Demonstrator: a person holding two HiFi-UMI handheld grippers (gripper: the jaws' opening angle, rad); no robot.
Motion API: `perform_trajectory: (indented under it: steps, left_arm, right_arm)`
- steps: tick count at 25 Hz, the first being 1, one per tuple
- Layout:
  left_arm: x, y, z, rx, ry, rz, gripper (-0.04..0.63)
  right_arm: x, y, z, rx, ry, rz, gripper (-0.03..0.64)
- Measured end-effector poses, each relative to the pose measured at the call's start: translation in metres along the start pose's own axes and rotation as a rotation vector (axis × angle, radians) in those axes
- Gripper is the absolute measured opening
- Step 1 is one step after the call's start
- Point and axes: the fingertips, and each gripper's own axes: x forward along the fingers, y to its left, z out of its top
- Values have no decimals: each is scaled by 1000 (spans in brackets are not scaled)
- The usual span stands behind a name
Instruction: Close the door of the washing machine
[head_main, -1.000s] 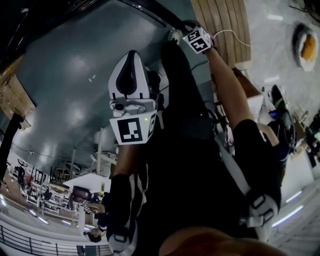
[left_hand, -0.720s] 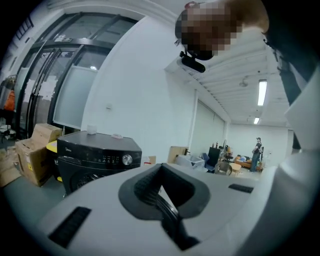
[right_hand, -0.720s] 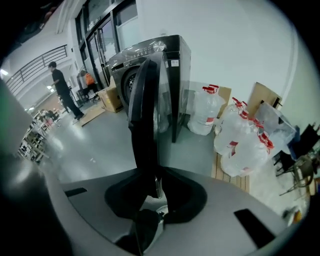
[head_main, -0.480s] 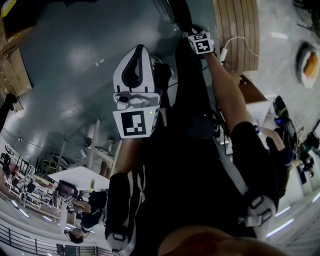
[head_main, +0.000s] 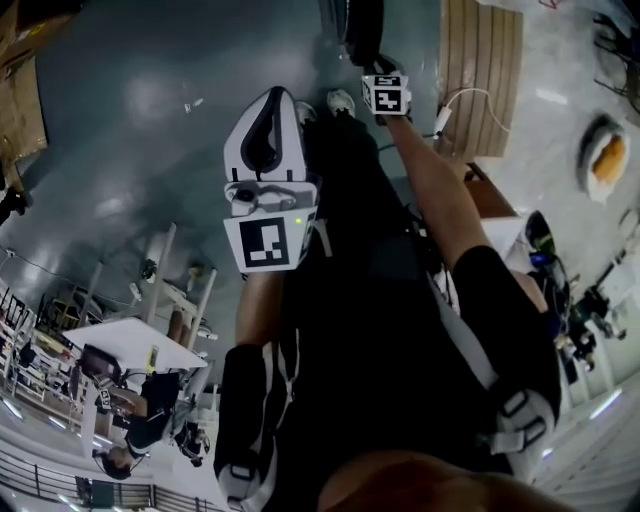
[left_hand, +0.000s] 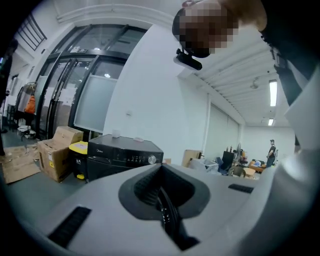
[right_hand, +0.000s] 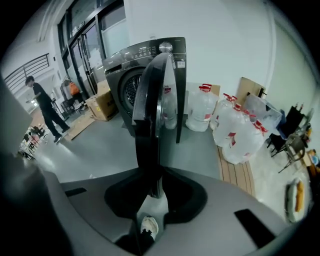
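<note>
At centre left of the head view the left gripper (head_main: 270, 105) hangs beside the person's body, its jaws pressed together on nothing; it has no part in the job at present. Right of it, at the upper middle, the right gripper (head_main: 376, 85) reaches out to the door (right_hand: 152, 100). Its own view shows the door edge-on, standing wide out from the washing machine (right_hand: 125, 70) at the upper centre. The door's free edge sits between this gripper's jaws, which are opening. A sliver of floor shows beside the edge, so I judge the pads are not clamped on it. The step in hand looks to be swinging the door shut, and it is hardly begun. Next, the door needs pushing round toward the drum opening until it latches, keeping clear of the white sacks (right_hand: 235, 130) to the right.
</note>
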Motion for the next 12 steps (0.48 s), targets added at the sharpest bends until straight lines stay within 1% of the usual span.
perform_trajectory:
  steps: [3, 7, 9, 12]
  left_arm:
    - [1, 5, -4, -21, 0, 41, 5]
    - [5, 14, -1, -29, -7, 93, 5]
    - [10, 13, 2, -26, -17, 104, 5]
    - [15, 18, 4, -19, -15, 105, 5]
  right_arm:
    - [-2, 10, 4, 7, 5, -2, 71]
    - [2, 25, 9, 14, -6, 33, 72]
    - [4, 30, 9, 13, -3, 46, 74]
    - [10, 33, 7, 13, 2, 38, 77]
